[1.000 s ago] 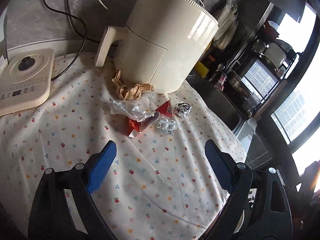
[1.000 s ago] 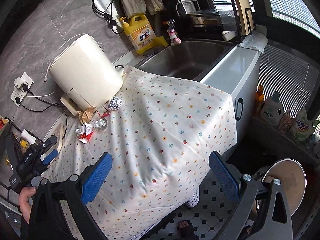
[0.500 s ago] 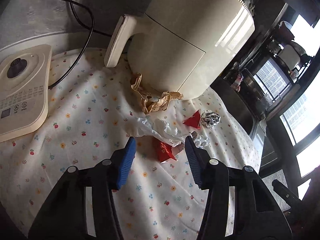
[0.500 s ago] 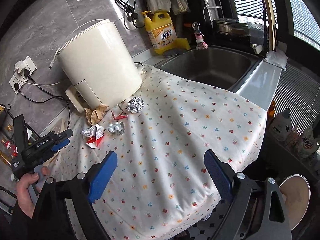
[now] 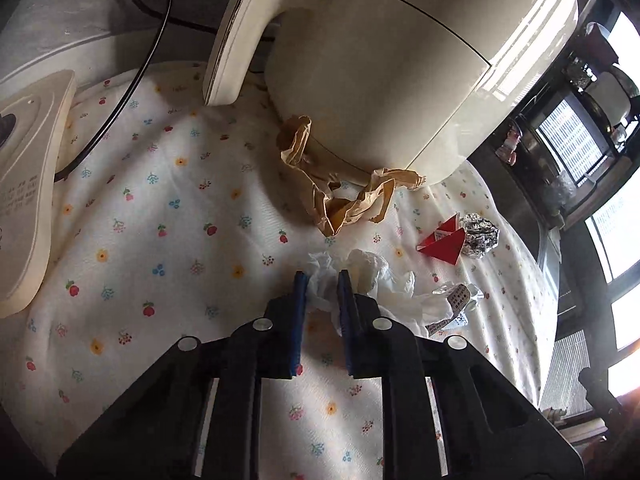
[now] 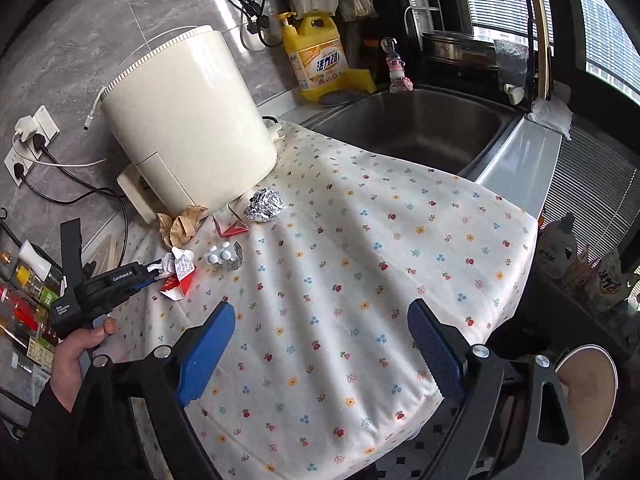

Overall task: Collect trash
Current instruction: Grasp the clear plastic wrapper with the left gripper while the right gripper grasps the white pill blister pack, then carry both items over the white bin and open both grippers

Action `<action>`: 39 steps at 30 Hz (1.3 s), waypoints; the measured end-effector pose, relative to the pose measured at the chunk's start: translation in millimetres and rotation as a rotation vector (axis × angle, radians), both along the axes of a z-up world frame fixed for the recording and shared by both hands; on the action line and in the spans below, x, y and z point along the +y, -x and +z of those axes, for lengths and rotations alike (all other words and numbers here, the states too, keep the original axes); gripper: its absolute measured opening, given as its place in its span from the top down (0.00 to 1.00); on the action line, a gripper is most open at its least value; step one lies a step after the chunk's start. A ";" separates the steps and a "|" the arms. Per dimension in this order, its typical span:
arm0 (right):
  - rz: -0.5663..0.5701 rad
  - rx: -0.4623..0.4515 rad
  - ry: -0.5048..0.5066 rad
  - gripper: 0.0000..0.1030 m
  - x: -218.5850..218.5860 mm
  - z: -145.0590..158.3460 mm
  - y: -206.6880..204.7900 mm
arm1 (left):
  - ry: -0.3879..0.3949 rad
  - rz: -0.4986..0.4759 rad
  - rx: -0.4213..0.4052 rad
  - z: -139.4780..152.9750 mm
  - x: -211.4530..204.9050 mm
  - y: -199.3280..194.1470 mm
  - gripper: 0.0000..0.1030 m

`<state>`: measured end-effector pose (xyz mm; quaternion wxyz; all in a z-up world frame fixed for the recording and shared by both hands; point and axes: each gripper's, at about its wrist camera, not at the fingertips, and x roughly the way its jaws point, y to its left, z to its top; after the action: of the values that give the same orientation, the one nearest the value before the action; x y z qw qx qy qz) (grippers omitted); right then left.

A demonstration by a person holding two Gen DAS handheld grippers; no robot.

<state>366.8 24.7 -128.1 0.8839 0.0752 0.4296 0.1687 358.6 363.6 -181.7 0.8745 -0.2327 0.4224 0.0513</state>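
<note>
Over tablecloth [image 5: 168, 248] — left gripper [image 5: 322, 284] pitched down, pinching tissue [image 5: 372, 280]

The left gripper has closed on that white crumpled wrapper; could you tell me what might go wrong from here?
1. The left gripper pinches only one edge of the white crumpled wrapper, so the thin material could tear or slip out on lifting.
2. The wrapper lies against the red carton, which might be dragged along.
3. The pads sit low on the tablecloth and may have caught fabric.

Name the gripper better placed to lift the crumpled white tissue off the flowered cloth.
Left. The left gripper has shut on the crumpled white tissue. The right gripper hangs open over bare flowered cloth, well short of the trash pile.
</note>
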 end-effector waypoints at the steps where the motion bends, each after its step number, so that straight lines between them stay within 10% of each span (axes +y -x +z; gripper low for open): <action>1: 0.012 -0.001 0.003 0.18 5.2 -0.9 -2.8 | -0.003 0.012 -0.005 1.4 1.8 2.4 0.94; 25: 0.274 0.029 0.156 0.36 165.9 -51.1 -72.9 | 0.027 0.241 -0.071 37.4 70.9 126.5 0.95; 29: 0.276 0.053 0.156 0.62 162.8 -57.9 -76.9 | 0.014 0.245 -0.070 39.6 67.0 129.2 0.95; 39: 0.240 0.035 0.042 0.62 84.3 -31.1 -46.9 | -0.003 0.129 -0.102 55.3 7.7 95.9 0.95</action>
<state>413.7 109.0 -159.2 0.8512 0.0075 0.4544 0.2627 262.7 371.3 -126.4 0.8901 -0.2605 0.3613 0.0961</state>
